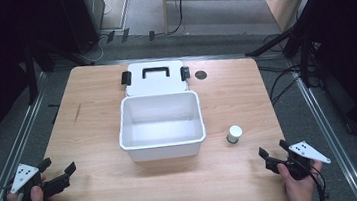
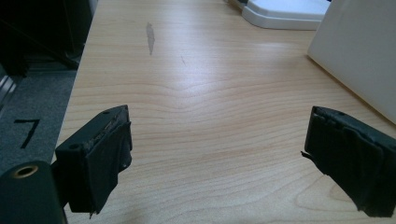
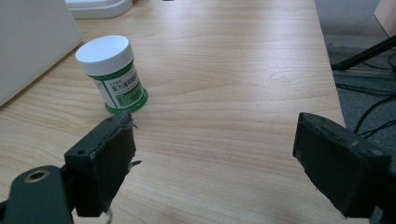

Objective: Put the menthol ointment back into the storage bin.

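A white open box [image 1: 163, 143] stands in the middle of the wooden table [image 1: 93, 124], its lid [image 1: 156, 77] lying flat behind it. A small green jar with a white cap [image 1: 234, 134] stands upright to the right of the box; in the right gripper view the jar [image 3: 113, 75] is ahead and left of the jaws. My left gripper [image 1: 59, 172] rests open near the table's front left corner, with bare wood between its jaws [image 2: 217, 154]. My right gripper [image 1: 274, 154] is open near the front right corner, nothing between its jaws [image 3: 215, 158].
A small dark round mark [image 1: 201, 75] sits on the table to the right of the lid. The box wall [image 2: 359, 51] rises to the right in the left gripper view. Metal rails [image 1: 319, 116] and cables [image 1: 284, 77] run along the floor beside the table.
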The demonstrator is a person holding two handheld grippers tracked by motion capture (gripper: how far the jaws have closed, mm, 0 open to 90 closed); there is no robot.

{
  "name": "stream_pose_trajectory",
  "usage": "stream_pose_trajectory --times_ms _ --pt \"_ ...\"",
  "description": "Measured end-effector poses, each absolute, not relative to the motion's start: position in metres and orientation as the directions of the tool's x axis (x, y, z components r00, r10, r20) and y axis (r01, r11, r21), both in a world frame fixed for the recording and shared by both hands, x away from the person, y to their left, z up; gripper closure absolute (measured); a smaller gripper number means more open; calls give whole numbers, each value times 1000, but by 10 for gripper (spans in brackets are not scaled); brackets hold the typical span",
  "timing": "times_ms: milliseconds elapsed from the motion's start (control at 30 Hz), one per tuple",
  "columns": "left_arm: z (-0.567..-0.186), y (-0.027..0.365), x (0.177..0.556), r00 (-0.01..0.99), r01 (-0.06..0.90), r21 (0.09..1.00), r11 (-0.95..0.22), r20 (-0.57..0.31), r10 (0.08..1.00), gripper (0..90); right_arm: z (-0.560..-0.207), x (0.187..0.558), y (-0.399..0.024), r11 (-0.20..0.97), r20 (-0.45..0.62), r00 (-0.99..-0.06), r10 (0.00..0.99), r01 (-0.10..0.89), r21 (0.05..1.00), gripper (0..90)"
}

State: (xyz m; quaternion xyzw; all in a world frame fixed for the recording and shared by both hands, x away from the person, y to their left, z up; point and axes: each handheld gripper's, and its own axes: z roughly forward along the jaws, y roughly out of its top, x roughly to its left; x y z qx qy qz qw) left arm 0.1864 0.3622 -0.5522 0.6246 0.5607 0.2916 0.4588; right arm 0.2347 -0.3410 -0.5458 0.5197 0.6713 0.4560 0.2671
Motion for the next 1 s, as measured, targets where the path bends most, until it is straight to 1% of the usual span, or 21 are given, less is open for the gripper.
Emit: stream_pose_trajectory --times_ms 267,433,567,600,633,667,767,800,833,1000 --pt "-552 363 186 199 429 902 59 -158 967 82 -546 233 -340 56 100 -318 943 446 893 132" --pt "-552 364 185 198 424 904 63 -160 967 82 -540 235 -335 85 86 -334 939 466 881 131" --pt "-552 364 186 201 428 902 61 -161 966 82 -530 238 -326 143 50 -365 930 482 864 131" --pt "-552 364 186 201 428 902 61 -161 966 82 -530 238 -326 143 50 -365 930 482 864 131" --pt "-552 364 186 201 430 901 61 -161 966 82 -528 239 -324 157 46 -377 925 491 857 130" --pt "-552 364 186 200 430 901 63 -163 966 82 -525 243 -318 201 25 -393 919 523 828 130" --pt "-552 364 186 201 428 901 66 -166 966 82 -522 247 -312 249 9 -419 908 557 792 130" --pt "-552 364 186 201 428 901 66 -166 966 82 -522 247 -312 249 9 -419 908 557 792 130" --pt "-552 365 186 199 426 902 69 -167 966 82 -519 250 -307 286 -3 -434 901 588 757 130" --pt "-552 365 186 202 426 902 70 -170 965 82 -509 258 -297 370 -30 -487 873 620 691 130"
